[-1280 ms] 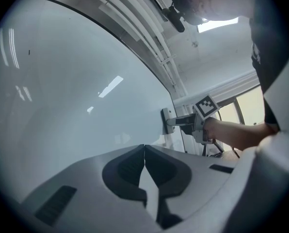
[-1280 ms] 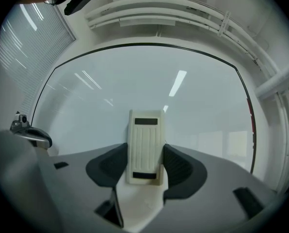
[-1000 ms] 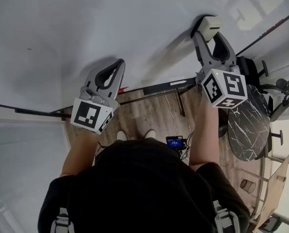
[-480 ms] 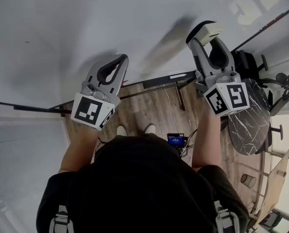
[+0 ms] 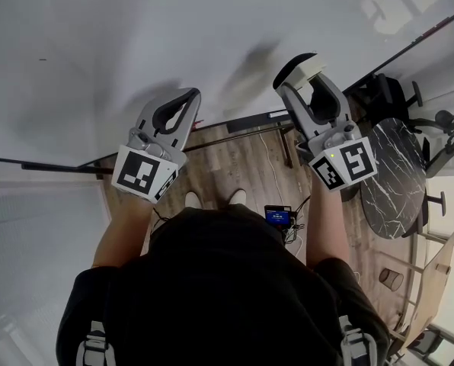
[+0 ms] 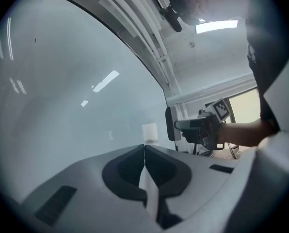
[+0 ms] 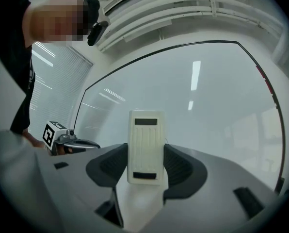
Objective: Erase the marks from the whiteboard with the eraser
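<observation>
Since one second ago the right gripper (image 5: 299, 73) has moved to the left and a little downward along the whiteboard (image 5: 135, 29), so it is now nearer to the left gripper (image 5: 189, 96), which has stayed almost at the same place. The right gripper's jaws are closed on the two long sides of the eraser (image 5: 312, 65), a cream plastic block that stands between them with its upper end reaching beyond the jaw tips. In the right gripper view the eraser (image 7: 145, 147) sits upright in the middle of the jaws, with the board straight ahead of it. Its dark pad faces the board from very close; I cannot tell if it really touches.

Seen from the left gripper view, the left gripper (image 6: 144, 152) has its jaws pressed together with nothing between them, and it points at the board. To its right in this view appear the right gripper (image 6: 198, 127) and the eraser (image 6: 171, 124). One small dark mark (image 5: 43, 59) lies on the board, well apart from both grippers, up and to the left of the left one.
</observation>
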A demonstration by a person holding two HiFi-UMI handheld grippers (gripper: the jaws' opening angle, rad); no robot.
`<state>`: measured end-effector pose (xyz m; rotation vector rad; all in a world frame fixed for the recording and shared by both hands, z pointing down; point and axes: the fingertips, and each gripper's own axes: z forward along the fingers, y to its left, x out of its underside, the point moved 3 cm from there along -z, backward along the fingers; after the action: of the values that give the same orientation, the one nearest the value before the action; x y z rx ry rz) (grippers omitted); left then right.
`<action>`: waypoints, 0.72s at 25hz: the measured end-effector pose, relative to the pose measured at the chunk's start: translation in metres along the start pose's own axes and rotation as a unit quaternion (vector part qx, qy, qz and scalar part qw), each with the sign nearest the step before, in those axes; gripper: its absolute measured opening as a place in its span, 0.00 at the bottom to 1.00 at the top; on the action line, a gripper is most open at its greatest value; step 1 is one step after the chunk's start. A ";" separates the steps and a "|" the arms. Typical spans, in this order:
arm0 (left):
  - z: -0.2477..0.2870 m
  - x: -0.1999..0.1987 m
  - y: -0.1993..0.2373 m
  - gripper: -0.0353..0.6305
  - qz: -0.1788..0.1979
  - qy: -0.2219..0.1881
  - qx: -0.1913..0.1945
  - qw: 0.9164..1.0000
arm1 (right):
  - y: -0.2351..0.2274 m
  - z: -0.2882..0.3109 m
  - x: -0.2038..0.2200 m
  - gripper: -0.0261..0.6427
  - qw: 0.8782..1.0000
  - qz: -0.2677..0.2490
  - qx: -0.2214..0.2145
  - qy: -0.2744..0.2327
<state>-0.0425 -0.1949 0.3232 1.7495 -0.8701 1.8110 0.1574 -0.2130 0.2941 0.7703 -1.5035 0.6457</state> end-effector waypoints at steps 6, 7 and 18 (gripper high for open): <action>-0.004 0.016 -0.010 0.06 -0.010 0.002 0.015 1.000 | 0.030 -0.001 0.031 0.38 0.999 -0.011 -0.025 0.023; -0.004 0.019 -0.013 0.06 -0.011 0.003 0.020 1.000 | 0.034 -0.001 0.036 0.38 0.999 -0.010 -0.030 0.027; -0.021 0.056 -0.043 0.06 -0.033 0.013 0.061 0.998 | 0.079 -0.011 0.086 0.38 0.996 0.015 -0.073 0.056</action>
<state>-0.0300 -0.1554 0.3839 1.8024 -0.6967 1.8738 0.1015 -0.1638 0.3842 0.5918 -1.4450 0.5856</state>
